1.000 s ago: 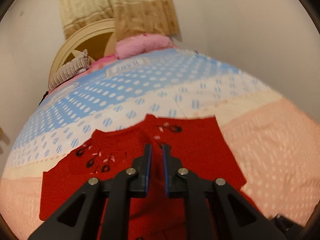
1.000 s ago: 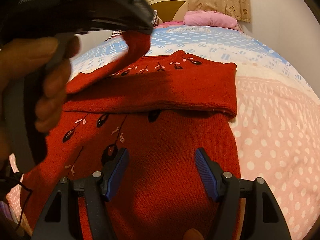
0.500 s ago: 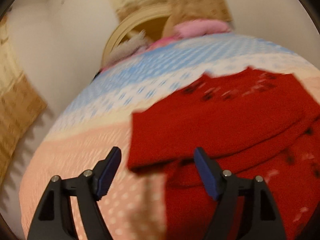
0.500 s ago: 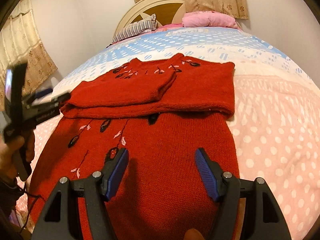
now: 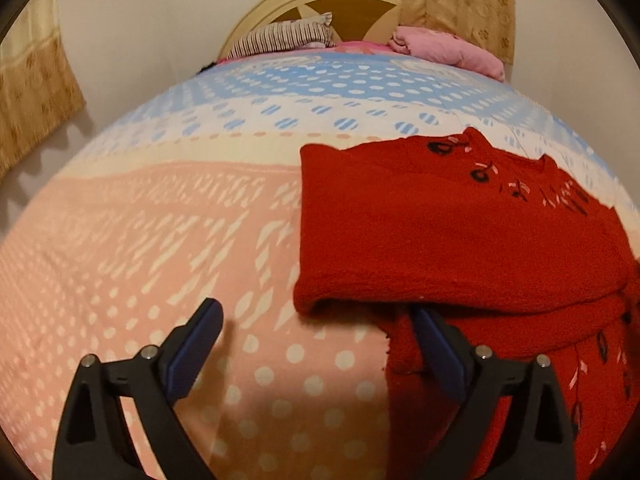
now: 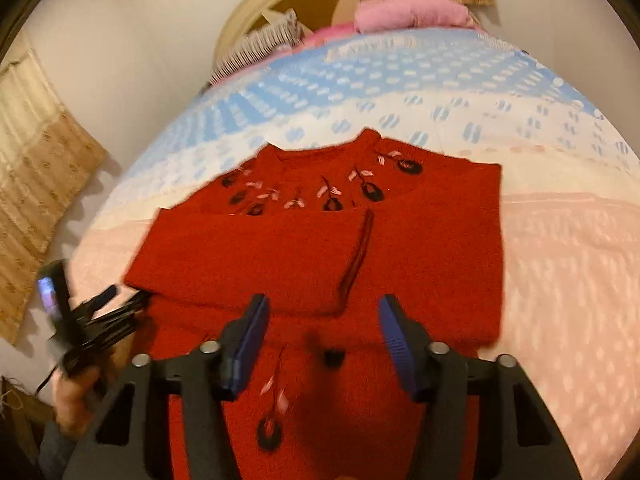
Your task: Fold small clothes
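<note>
Lying across the bed (image 5: 160, 240), the red sweater (image 6: 360, 264) has both sleeves folded in over its chest, its long axis running from the collar at upper centre of the right wrist frame down under the right claw (image 6: 324, 344). That claw gapes wide and empty above the body. The left claw (image 5: 316, 344), also spread and empty, straddles the sweater's left edge at lower centre of its frame, so neither is clearly nearer the hem, which lies out of sight.

One red sweater (image 6: 420, 264) lies on one bed (image 5: 160, 240). Two pillows sit at the top: one striped pillow (image 5: 284, 36), one pink pillow (image 5: 452, 50). Two grippers show: the left gripper (image 5: 316, 344) and right gripper (image 6: 324, 340).
</note>
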A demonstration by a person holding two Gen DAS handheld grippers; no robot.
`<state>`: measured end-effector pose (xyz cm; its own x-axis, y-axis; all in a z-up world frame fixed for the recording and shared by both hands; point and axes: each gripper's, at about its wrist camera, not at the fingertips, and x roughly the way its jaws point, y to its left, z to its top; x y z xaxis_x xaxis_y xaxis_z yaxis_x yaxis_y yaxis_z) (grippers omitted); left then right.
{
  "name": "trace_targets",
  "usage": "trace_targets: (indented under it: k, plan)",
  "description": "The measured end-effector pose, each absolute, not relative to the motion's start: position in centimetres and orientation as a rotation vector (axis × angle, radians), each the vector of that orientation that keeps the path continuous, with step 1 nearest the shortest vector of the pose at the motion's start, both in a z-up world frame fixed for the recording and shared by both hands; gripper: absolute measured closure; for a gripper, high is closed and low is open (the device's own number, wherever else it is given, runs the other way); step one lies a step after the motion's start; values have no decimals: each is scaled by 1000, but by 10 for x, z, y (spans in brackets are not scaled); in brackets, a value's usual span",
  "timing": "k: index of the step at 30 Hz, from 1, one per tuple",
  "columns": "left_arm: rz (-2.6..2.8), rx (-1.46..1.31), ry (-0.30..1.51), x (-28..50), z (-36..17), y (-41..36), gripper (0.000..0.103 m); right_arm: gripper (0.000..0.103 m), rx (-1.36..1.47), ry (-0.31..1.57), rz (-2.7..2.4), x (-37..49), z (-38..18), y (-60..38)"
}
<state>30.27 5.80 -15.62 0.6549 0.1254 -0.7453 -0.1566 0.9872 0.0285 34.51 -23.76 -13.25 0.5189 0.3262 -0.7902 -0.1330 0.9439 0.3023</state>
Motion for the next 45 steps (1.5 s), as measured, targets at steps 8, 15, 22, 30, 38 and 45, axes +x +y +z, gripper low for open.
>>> trace_targets:
  k: [8,15,22,30,38,45]
  plan:
    - [153,-85,864,304,-160,64,0,94,127,949,258,349,-134,-224]
    - [155,-121,871,303,-162,70,0,95,41,775,198,321,-76,-252]
    - [161,-116,864,302,-161,69,0,95,108,801,159,323,-84,-287]
    - [164,-156,868,302,-162,77,0,95,108,864,110,323,-118,-306]
    - [197,-157,799,278,-144,85,0,57,149,919,47,317,-135,-328]
    - [192,-115,723,281,-116,73,0,57,107,822,200,315,-104,-295]
